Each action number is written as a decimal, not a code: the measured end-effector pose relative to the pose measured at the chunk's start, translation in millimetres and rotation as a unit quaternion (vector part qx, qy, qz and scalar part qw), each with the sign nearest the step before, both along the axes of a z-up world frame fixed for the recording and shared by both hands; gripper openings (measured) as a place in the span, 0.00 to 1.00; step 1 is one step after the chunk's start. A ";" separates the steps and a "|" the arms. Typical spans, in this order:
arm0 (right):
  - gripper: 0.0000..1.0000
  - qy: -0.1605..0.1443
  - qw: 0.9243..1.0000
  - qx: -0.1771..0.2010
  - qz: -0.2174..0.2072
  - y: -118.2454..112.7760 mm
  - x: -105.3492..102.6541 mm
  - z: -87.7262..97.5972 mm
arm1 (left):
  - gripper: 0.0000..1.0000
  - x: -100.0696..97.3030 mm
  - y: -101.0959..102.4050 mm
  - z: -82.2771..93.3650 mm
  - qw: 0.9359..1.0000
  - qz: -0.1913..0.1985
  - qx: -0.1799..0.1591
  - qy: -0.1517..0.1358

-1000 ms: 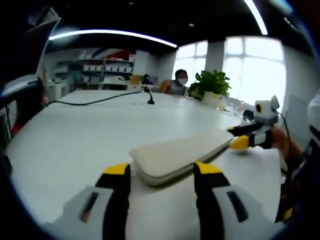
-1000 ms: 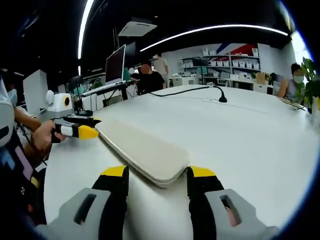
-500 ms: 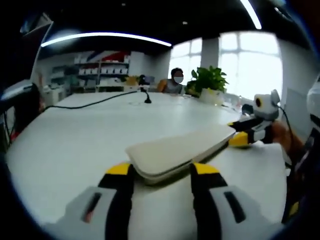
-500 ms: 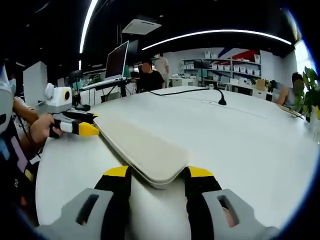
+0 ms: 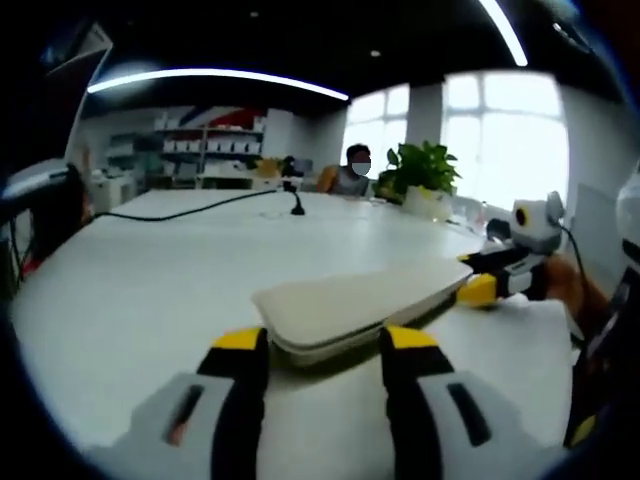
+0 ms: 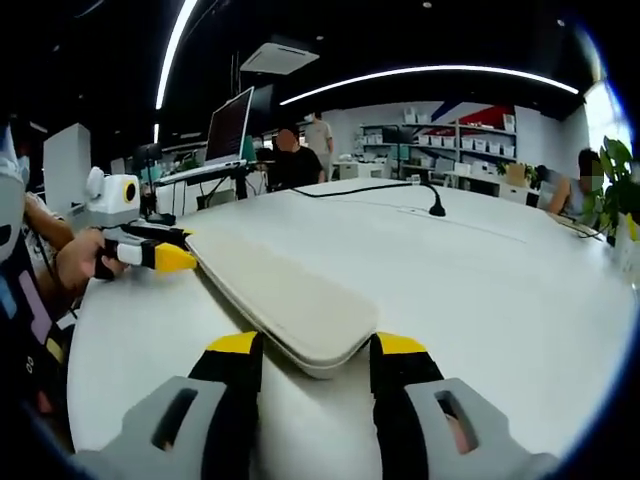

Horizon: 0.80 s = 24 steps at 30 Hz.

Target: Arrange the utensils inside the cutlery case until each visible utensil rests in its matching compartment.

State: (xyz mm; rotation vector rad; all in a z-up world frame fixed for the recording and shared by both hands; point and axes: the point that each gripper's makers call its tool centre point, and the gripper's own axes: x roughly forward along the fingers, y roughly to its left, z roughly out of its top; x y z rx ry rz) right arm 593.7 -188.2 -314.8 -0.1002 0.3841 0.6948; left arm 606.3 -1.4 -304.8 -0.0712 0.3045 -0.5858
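Left gripper view: the closed cutlery case (image 5: 355,305) lies near the desk's (image 5: 150,270) front edge, with bare desk beyond. The left gripper (image 5: 325,345) and right gripper (image 6: 307,350) each stand spread wide at one end, holding nothing.

Open office, white table (image 5: 150,260), bright windows (image 5: 505,135), shelving (image 6: 455,128), ceiling light strips (image 6: 430,72), possibly a monitor (image 6: 229,127)

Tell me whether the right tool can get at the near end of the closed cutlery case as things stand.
Probably yes. The right tool is open, its jaws straddling the near end of the cutlery case, with bare table around and nothing between them.
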 end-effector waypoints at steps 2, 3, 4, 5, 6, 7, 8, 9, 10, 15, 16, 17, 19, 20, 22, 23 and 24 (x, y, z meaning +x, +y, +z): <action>0.44 -0.006 1.000 -0.003 -0.001 -2.4 2.1 2.2 | 0.48 2.3 -3.1 1.2 1.000 -0.001 0.000 -0.001; 0.44 -0.007 1.000 -0.006 -0.001 -3.9 3.1 2.7 | 0.48 3.6 -4.8 1.7 1.000 -0.002 0.001 -0.001; 0.44 -0.008 1.000 -0.007 -0.002 -4.9 4.0 3.1 | 0.48 5.0 -6.4 2.2 1.000 -0.004 0.002 -0.001; 0.44 -0.010 1.000 -0.009 -0.003 -6.5 5.3 3.6 | 0.48 6.7 -8.0 2.9 1.000 -0.005 0.002 -0.002; 0.44 -0.011 1.000 -0.009 -0.004 -8.4 6.8 4.1 | 0.48 8.5 -9.8 3.6 1.000 -0.007 0.003 -0.003; 0.44 -0.011 1.000 -0.009 -0.006 -10.1 8.3 4.7 | 0.48 10.5 -11.4 4.3 1.000 -0.008 0.003 -0.004; 0.44 -0.012 1.000 -0.009 -0.007 -11.5 9.8 5.1 | 0.49 12.6 -12.9 5.1 1.000 -0.009 0.004 -0.005; 0.44 -0.013 1.000 -0.009 -0.008 -13.0 11.1 5.8 | 0.49 14.7 -14.5 5.7 1.000 -0.011 0.005 -0.005; 0.44 -0.014 1.000 -0.009 -0.010 -14.5 12.7 6.6 | 0.49 16.7 -16.1 6.2 1.000 -0.012 0.005 -0.005; 0.45 -0.027 1.000 0.001 -0.013 -19.9 21.6 13.7 | 0.49 26.8 -23.2 3.8 1.000 -0.015 0.026 -0.008; 0.45 -0.029 0.999 -0.002 -0.013 -21.2 23.9 13.0 | 0.49 28.3 -24.5 3.6 1.000 -0.017 0.024 -0.007; 0.45 -0.029 0.999 -0.003 -0.014 -22.5 26.1 12.2 | 0.49 29.9 -25.7 3.4 1.000 -0.019 0.024 -0.007; 0.45 -0.026 1.000 -0.002 -0.016 -24.3 29.3 10.9 | 0.49 33.4 -27.5 3.0 0.999 -0.020 0.025 -0.006; 0.45 -0.026 1.000 -0.003 -0.016 -24.6 30.7 10.5 | 0.49 35.0 -28.2 2.9 0.999 -0.020 0.026 -0.006; 0.45 -0.025 1.000 -0.006 -0.017 -25.2 33.9 9.9 | 0.49 38.3 -29.3 2.1 0.999 -0.021 0.030 -0.005; 0.45 -0.024 1.000 -0.008 -0.017 -25.3 35.4 9.6 | 0.49 39.9 -29.5 1.3 0.999 -0.021 0.034 -0.004; 0.45 -0.024 1.000 -0.011 -0.018 -25.4 36.9 9.3 | 0.48 41.5 -29.8 1.0 0.999 -0.021 0.035 -0.004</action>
